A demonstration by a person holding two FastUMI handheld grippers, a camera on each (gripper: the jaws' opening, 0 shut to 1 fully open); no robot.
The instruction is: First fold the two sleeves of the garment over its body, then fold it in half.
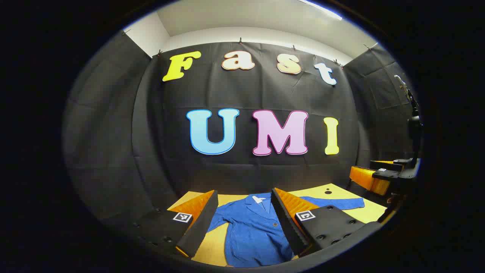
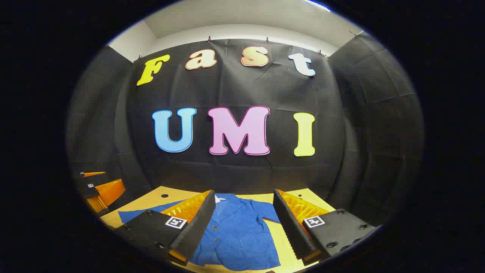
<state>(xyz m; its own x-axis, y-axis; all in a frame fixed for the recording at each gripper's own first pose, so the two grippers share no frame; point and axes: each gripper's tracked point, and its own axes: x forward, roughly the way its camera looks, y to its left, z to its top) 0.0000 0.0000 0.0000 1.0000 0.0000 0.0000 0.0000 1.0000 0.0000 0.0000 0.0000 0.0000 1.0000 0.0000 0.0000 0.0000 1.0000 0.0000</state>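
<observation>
Both grippers are held above the near edge of the table (image 1: 333, 189), raised clear of the cloth, and each is seen with its fingers spread wide and nothing between them. The left gripper (image 1: 244, 223) is aimed over the garment's (image 1: 252, 231) front, slightly toward its left half; the right gripper (image 2: 244, 223) is aimed over the same body panel from the other side. The garment, a blue buttoned shirt, is laid flat and face up on the yellow table, collar (image 1: 257, 199) toward the booth wall and hem toward the grippers, so its long axis runs straight away from both grippers.

The sleeves are spread sideways, across that axis. In the left gripper view, one sleeve (image 1: 333, 203) is seen stretched out to the right, toward the other gripper (image 1: 382, 174) farther off. In the right gripper view, the opposite sleeve (image 2: 142, 214) is seen reaching left. Neither sleeve is yet folded.

Judged from this layout, each sleeve lies outboard of its nearer gripper, so a sideways reach outward, then a carry inward over the body, is called for.
</observation>
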